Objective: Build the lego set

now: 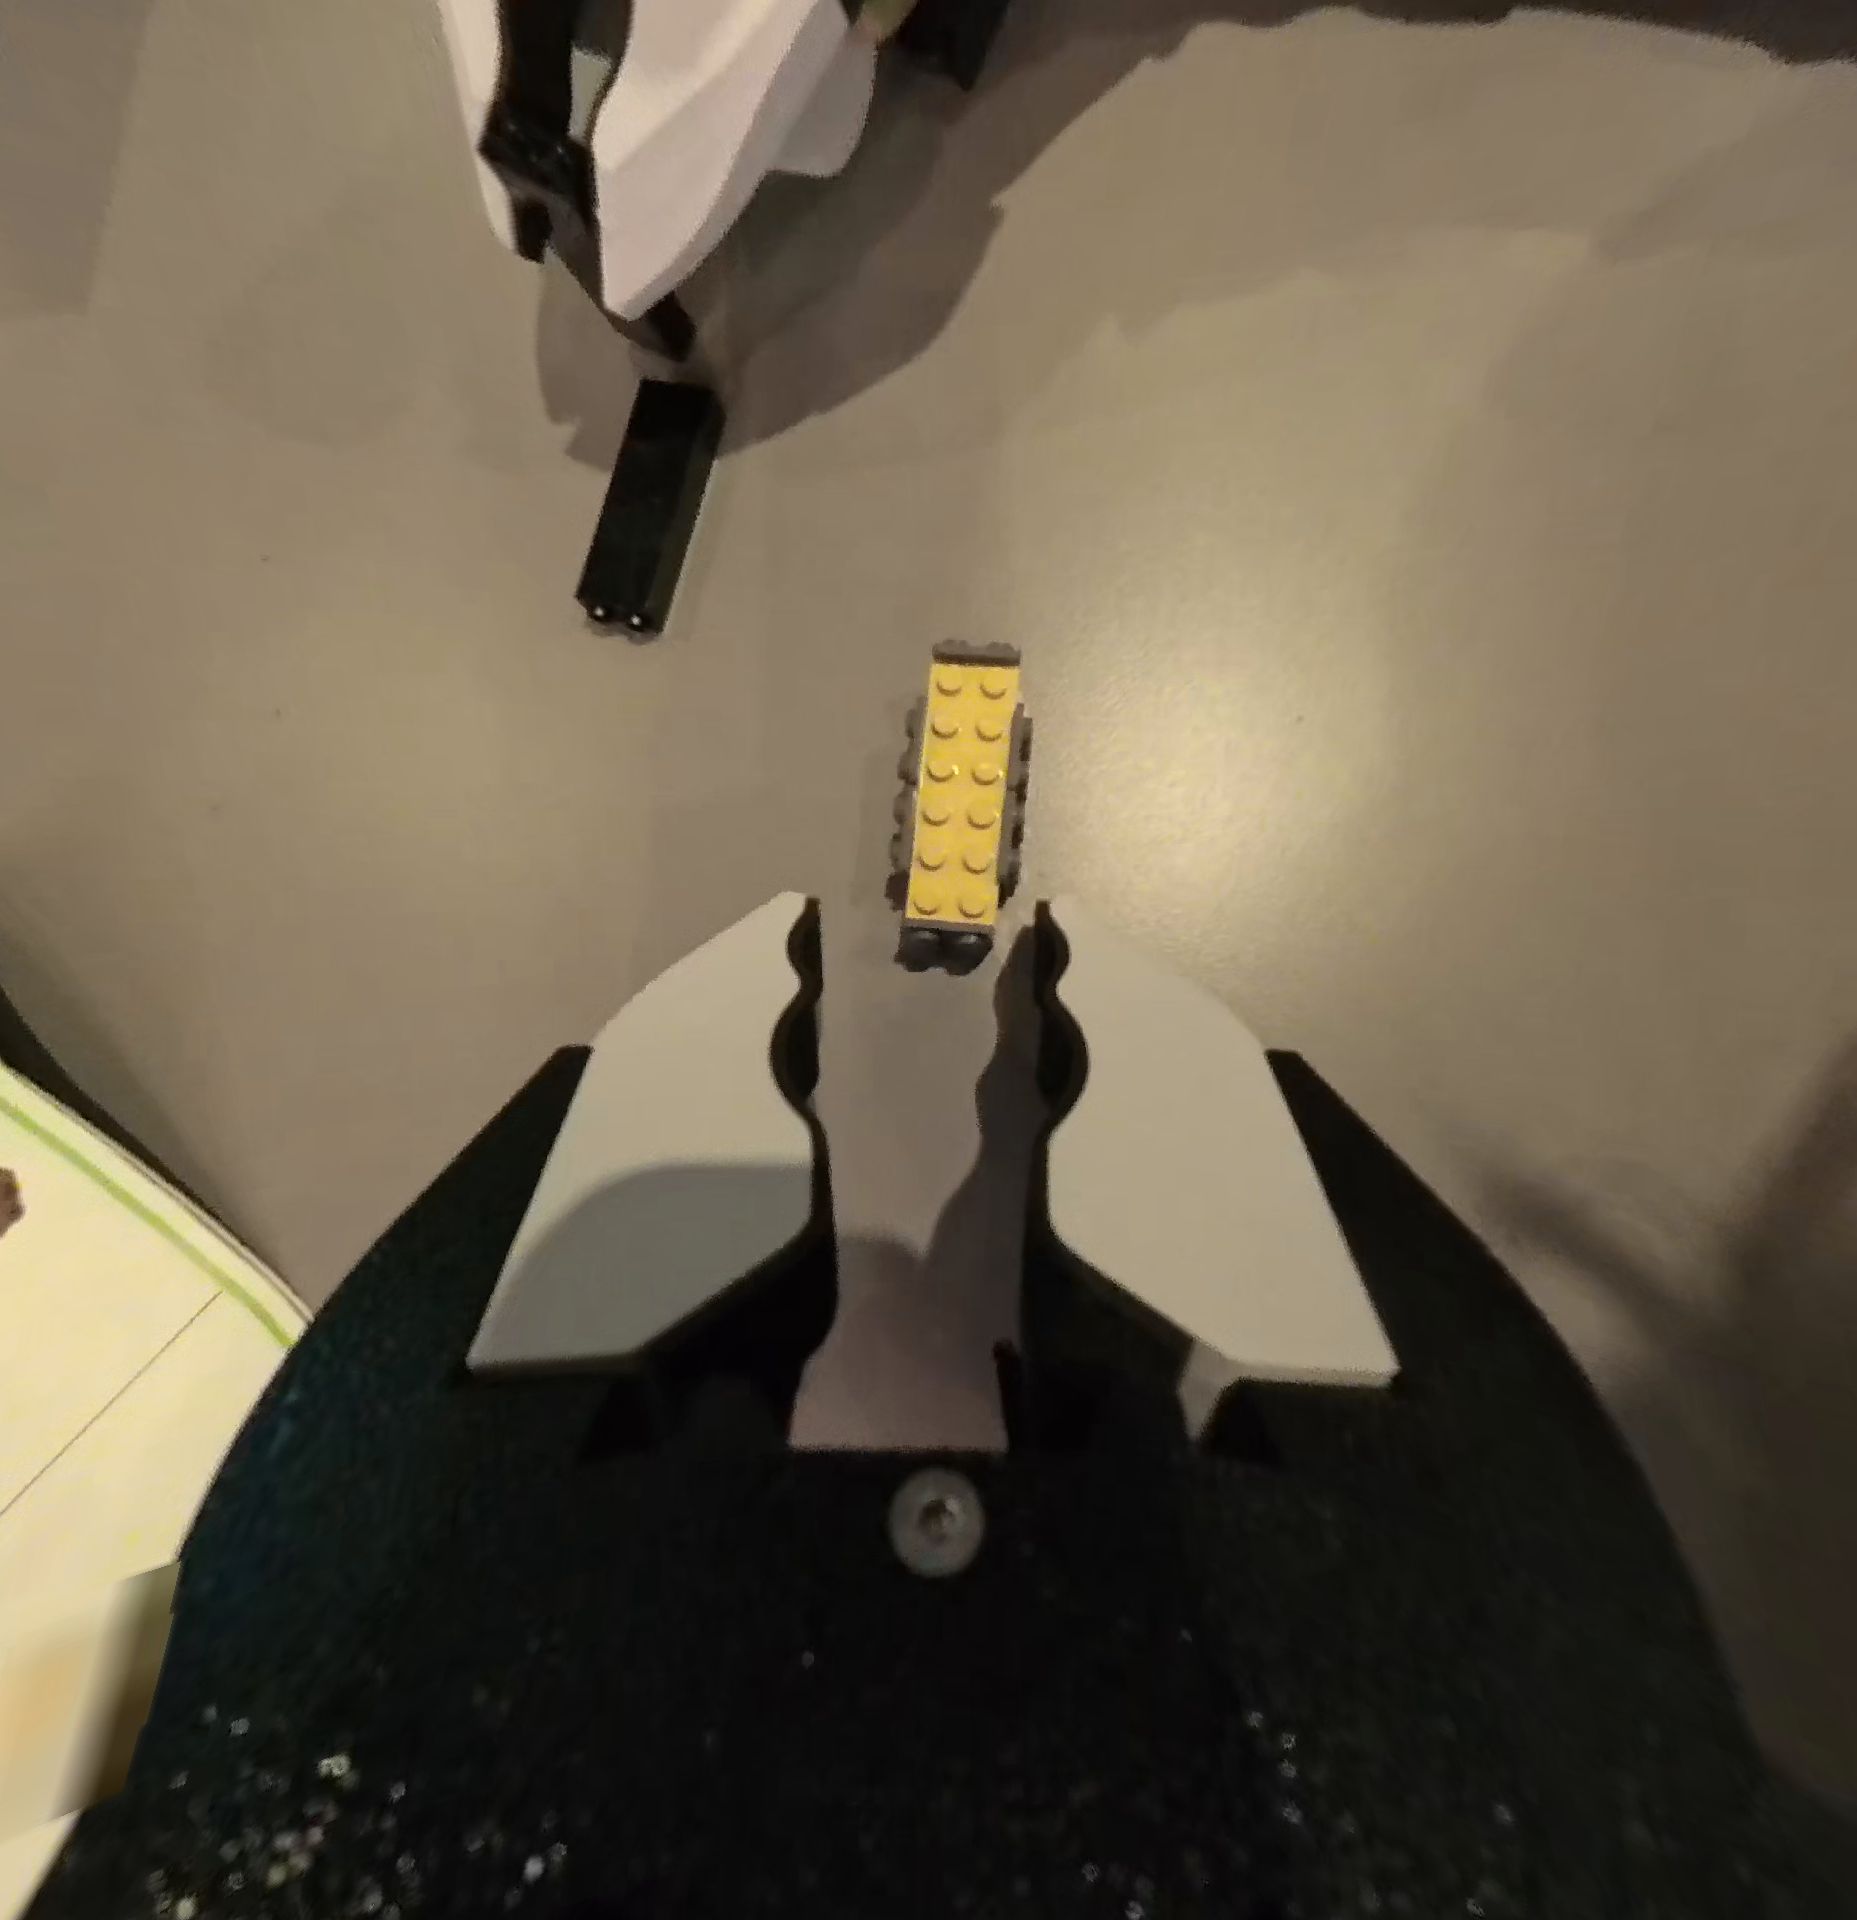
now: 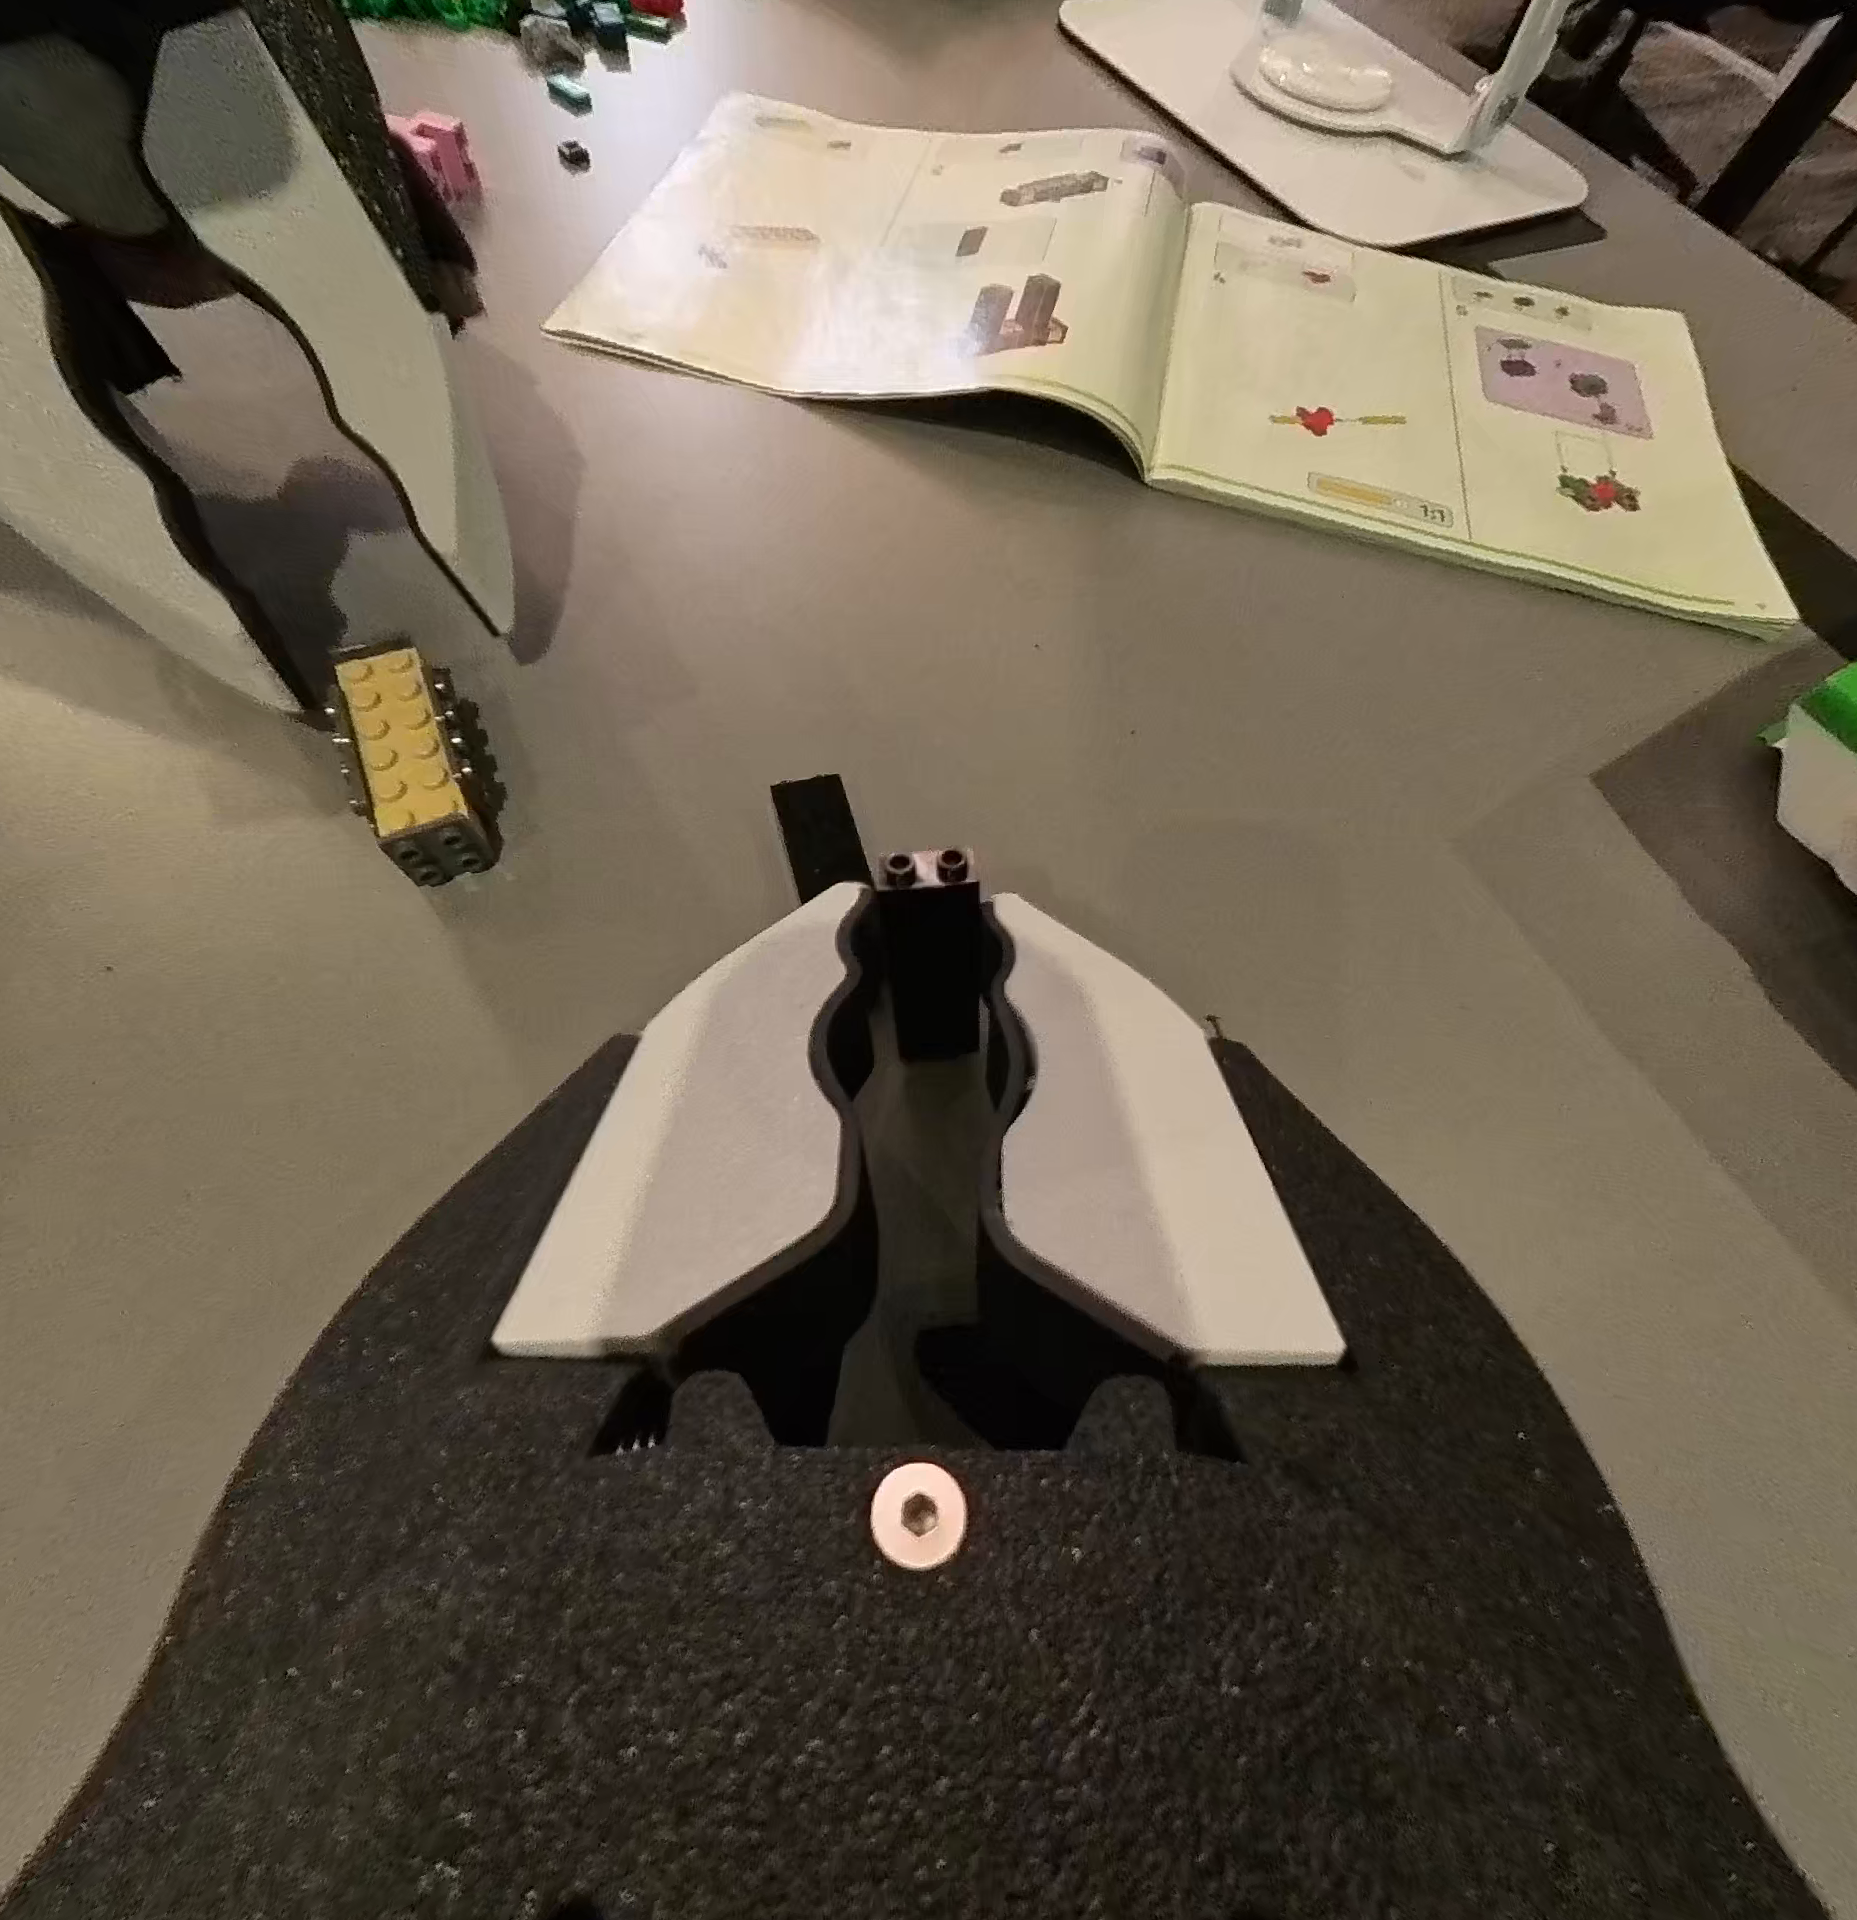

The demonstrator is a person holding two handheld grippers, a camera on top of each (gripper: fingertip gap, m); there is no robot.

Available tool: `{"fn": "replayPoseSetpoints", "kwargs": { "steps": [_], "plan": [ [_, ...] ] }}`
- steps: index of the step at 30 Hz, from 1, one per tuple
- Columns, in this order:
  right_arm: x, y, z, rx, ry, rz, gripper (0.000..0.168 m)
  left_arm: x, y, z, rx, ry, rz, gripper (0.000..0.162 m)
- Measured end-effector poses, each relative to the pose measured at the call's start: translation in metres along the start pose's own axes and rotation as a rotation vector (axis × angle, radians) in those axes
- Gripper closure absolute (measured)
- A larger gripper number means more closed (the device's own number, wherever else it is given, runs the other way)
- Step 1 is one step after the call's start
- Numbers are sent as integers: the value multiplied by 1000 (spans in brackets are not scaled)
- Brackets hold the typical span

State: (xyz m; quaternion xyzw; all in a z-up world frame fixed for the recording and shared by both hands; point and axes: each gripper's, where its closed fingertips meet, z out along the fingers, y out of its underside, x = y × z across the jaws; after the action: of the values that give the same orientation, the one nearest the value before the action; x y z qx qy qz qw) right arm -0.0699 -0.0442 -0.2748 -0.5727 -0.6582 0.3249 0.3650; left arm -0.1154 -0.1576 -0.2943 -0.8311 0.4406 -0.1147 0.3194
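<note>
Right hand-held gripper [image 2: 926,914] pinching black brick [image 2: 929,961], booklet [image 2: 1111,332] fully visible only there

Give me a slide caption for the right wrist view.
Right gripper clamps a black brick near the yellow-topped assembly.

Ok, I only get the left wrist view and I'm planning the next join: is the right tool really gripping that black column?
Observer: Yes. The right tool is shut on the black column, and the studded end pokes out past the fingertips.
Operator: Is anything else black near it?
Observer: What looks like a flat black piece lies on the table just beyond the tool's left finger.
Operator: Where are the spare bricks?
Observer: A loose pile of bricks sits at the far edge of the table, left of the open booklet.
</note>
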Motion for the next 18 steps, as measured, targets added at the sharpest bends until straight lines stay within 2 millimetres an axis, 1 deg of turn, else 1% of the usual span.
{"fn": "replayPoseSetpoints", "kwargs": {
  "steps": [1, 3, 6, 8, 10, 12, 13, 16, 18],
  "plan": [
    [0, 0, -1, 1, -10, 9, 151, -1, -1, -1, 10, -1, -3, 123],
    [-3, -2, -2, 22, -39, 12, 151, -3, -5, -3, 31, -9, -5, 124],
    [-10, -15, -6, 105, -72, -7, 151, -10, -17, -7, 95, -32, -5, 124],
    [-21, -28, -10, 187, -130, -19, 152, -16, -35, -12, 189, -56, -8, 125],
    [-36, -51, -16, 329, -216, -22, 152, -22, -55, -17, 296, -69, -24, 127],
    [-53, -72, -24, 474, -312, -13, 151, -22, -71, -19, 366, -39, -42, 127],
    [-58, -78, -27, 519, -346, -8, 151, -21, -77, -18, 385, -22, -49, 125],
    [-68, -87, -29, 586, -407, 7, 151, -14, -88, -12, 410, 28, -44, 127],
    [-72, -88, -28, 588, -434, 16, 151, -11, -93, -9, 422, 35, -29, 137]
  ]
}}
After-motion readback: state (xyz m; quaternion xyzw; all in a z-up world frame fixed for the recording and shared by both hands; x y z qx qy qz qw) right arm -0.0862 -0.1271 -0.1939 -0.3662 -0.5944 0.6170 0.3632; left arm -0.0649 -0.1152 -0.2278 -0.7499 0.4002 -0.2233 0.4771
